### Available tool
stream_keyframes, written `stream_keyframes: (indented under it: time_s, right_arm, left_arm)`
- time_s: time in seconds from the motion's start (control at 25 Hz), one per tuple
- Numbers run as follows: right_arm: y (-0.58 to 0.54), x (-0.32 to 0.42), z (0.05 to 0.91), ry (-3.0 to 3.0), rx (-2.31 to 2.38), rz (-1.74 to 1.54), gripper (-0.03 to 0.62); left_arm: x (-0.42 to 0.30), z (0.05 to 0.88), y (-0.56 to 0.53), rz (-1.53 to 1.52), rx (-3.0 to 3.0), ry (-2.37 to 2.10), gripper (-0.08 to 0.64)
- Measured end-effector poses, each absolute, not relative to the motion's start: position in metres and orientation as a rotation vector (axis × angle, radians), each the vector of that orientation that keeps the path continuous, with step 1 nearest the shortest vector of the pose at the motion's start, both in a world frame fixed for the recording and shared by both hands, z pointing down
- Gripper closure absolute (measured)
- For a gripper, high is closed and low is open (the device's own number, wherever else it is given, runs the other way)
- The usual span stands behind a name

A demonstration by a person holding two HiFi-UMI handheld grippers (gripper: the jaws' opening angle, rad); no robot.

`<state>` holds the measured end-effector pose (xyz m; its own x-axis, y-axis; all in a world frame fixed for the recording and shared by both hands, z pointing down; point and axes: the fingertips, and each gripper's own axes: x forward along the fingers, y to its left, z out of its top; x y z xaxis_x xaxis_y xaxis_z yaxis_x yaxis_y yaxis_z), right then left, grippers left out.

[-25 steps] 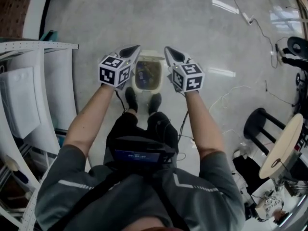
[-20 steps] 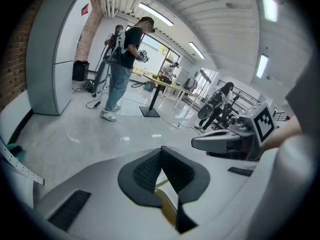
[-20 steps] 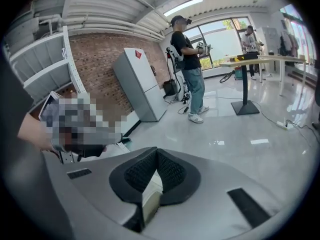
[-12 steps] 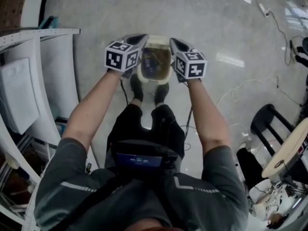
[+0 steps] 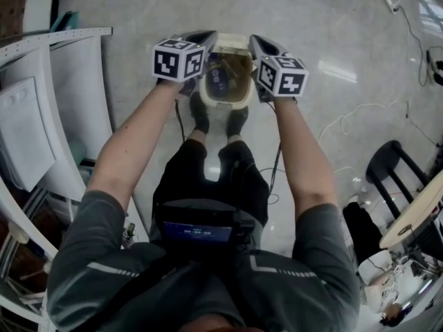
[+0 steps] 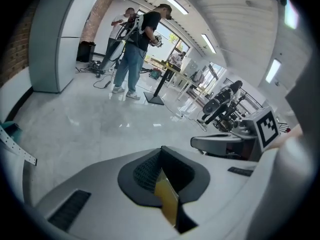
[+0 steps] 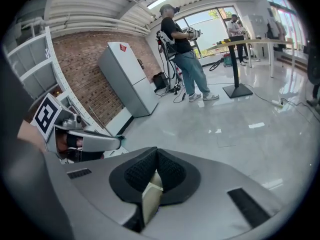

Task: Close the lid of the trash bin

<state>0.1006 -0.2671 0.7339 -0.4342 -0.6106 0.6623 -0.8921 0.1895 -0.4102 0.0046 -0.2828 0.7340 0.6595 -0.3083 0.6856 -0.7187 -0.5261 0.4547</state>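
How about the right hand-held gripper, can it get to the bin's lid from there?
Probably yes. The right hand-held gripper hangs close beside the open trash bin, and the lid at the bin's far edge sits just to its left, with nothing between them.

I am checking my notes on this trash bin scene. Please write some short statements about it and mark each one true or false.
1. The trash bin is open, with its inside showing. True.
2. The left gripper and the right gripper are on opposite sides of the bin. True.
3. The left gripper's jaws stand wide apart. False: they are together, with nothing between them.
4. The shoes of the person who holds the grippers stand far from the bin. False: they are right beside its near rim.
5. In the background stands another person. True.
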Motion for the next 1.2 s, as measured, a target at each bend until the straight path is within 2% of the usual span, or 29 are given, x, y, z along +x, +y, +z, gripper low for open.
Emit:
stream_keyframes:
  time_s: [0.48, 1.2]
  right_arm:
    - [-0.244, 0.098, 0.737, -2.087, 1.443, 1.145, 0.581]
    - [-0.118, 0.07, 0.791, -1.935, 1.302, 1.26, 0.581]
  left_arm:
    - [0.001, 0.738, -0.256, 0.693, 2.11, -0.752, 0.565]
    - [-0.013, 0.794, -0.13, 0.909, 2.036, -0.671, 0.565]
